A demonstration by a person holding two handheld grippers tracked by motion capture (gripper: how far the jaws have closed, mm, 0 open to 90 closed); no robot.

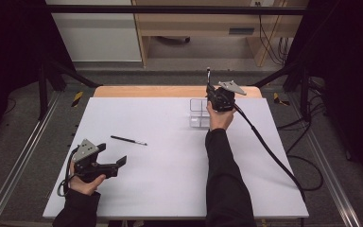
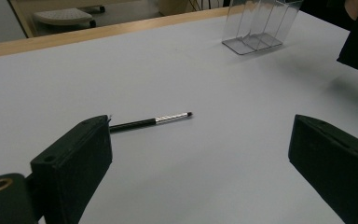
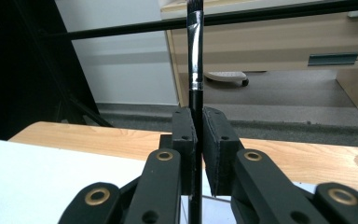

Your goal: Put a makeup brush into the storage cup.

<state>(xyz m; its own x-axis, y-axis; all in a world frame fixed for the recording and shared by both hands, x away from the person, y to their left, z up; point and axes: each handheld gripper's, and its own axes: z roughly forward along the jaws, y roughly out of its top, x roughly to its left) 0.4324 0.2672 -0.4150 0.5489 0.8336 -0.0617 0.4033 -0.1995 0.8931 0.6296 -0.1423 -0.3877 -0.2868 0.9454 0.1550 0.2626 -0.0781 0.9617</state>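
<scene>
A thin black brush with a silver ferrule (image 3: 195,56) stands upright in my right gripper (image 3: 198,121), whose jaws are shut on its handle. From above, that gripper (image 1: 211,91) hovers at the far side of the table, just over a clear plastic divided holder (image 1: 198,112), and the brush (image 1: 208,74) points up. A second black brush with a silver band (image 1: 128,140) lies flat on the white tabletop. My left gripper (image 1: 112,154) rests near the front left, open and holding nothing. In its own view its jaws (image 2: 200,126) frame that lying brush (image 2: 156,121), with the holder (image 2: 261,25) far off.
The white table sheet (image 1: 170,165) ends in a wooden strip (image 1: 170,91) at the far edge. A black cable (image 1: 269,151) trails from the right gripper across the table's right side. The person's dark right sleeve (image 1: 222,175) crosses the middle.
</scene>
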